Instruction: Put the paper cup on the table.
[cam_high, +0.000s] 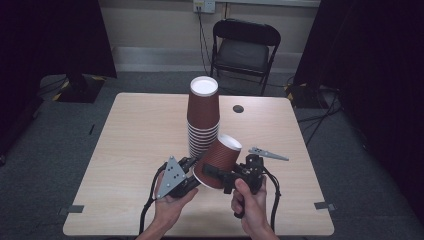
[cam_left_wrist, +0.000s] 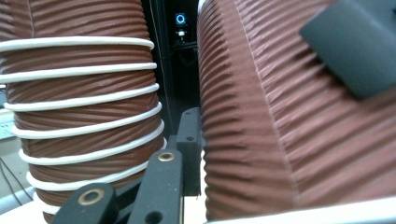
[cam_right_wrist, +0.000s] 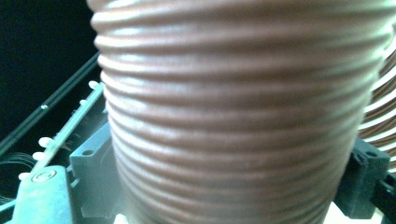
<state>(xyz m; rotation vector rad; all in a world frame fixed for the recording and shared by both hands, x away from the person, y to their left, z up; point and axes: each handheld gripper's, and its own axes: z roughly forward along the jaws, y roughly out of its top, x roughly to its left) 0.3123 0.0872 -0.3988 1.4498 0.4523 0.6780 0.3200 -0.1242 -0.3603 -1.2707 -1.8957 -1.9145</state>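
A tall stack of upside-down brown ribbed paper cups (cam_high: 203, 117) stands in the middle of the table (cam_high: 135, 135); it also rises at the left of the left gripper view (cam_left_wrist: 79, 116). In front of it a single brown cup (cam_high: 220, 159) is held tilted, white base up and to the right. My right gripper (cam_high: 218, 176) is shut across its ribbed body (cam_right_wrist: 233, 116), one jaw on each side. My left gripper (cam_high: 195, 176) meets the cup's open rim from the left; its one visible finger (cam_left_wrist: 189, 140) lies against the cup wall (cam_left_wrist: 289, 130), the other finger hidden.
A black folding chair (cam_high: 245, 47) stands beyond the table's far edge. A small dark round spot (cam_high: 238, 108) marks the tabletop right of the stack. Dark curtains hang at both sides. Cables trail from both grippers toward the near edge.
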